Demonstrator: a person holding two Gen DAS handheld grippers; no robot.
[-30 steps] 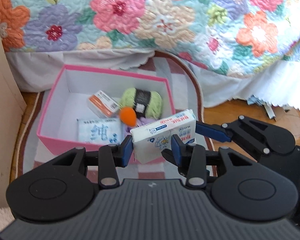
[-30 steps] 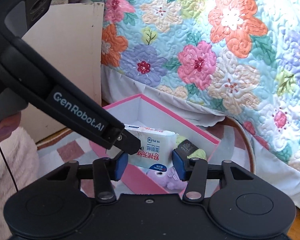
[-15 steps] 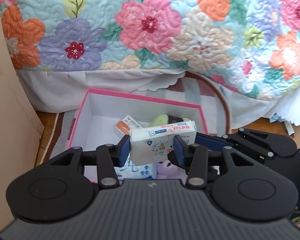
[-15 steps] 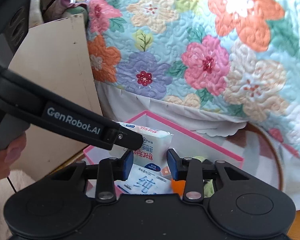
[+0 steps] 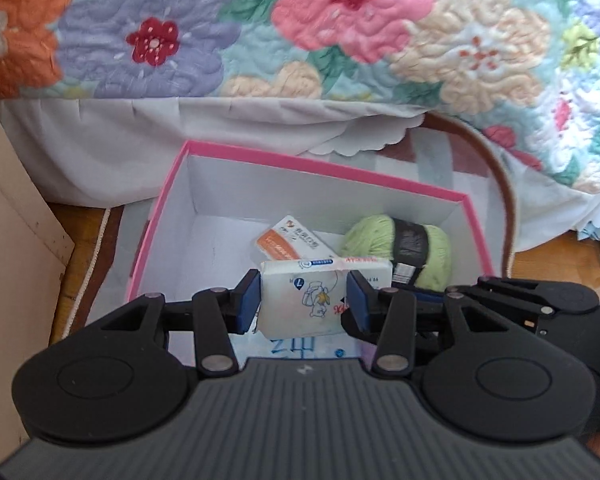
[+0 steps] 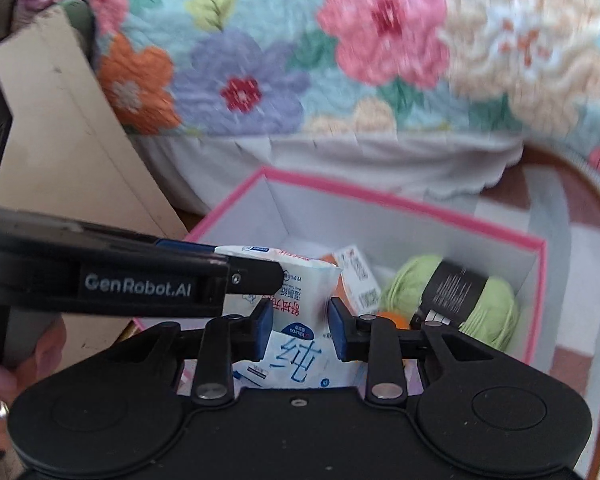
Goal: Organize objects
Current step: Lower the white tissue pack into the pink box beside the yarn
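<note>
While both tongs clamp the tissue pack, right closing | arm label: "GenRobot.AI"

Box sits on rug, far wall near bed skirt; quilt hangs above skirt. Board stands left of box.

In box: yarn ball at far right corner; small carton left of yarn, mid-floor; flat packet at near edge.

Tissue pack held over box, above flat packet, between pads of left gripper. Right gripper closing on same pack from right side.
</note>
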